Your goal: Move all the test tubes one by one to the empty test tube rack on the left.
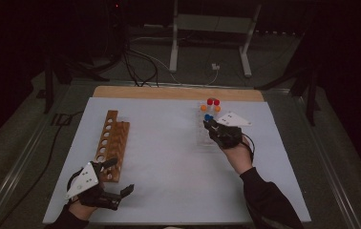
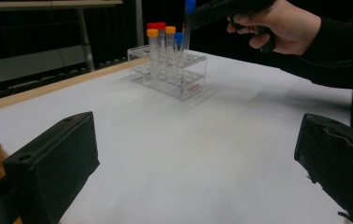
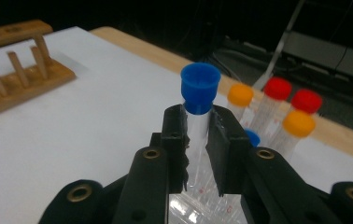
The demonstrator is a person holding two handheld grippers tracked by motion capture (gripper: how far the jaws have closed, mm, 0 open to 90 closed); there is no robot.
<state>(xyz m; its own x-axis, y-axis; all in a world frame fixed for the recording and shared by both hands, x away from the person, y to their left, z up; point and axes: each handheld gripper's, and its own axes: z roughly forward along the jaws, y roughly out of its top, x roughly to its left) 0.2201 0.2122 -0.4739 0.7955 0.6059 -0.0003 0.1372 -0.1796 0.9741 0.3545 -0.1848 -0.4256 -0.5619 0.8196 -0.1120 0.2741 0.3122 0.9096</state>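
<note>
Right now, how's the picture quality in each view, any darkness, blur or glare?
High view: dim, the room behind the table nearly black, small things soft. Left gripper view: evenly lit, the clear rack sharp, the near jaws blurred. Right gripper view: brightest, the blue-capped tube in the right hand-held gripper crisp, the background soft; no strong glare.

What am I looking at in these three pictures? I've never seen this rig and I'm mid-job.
A person holds a handheld two-jaw gripper in each hand at a white table. One picture looks down from above; each of the others comes from a camera riding on one gripper. The right gripper is shut on a blue-capped tube, above the clear rack that holds orange-, red- and blue-capped tubes. The left gripper is open and holds nothing, near the wooden rack.
</note>
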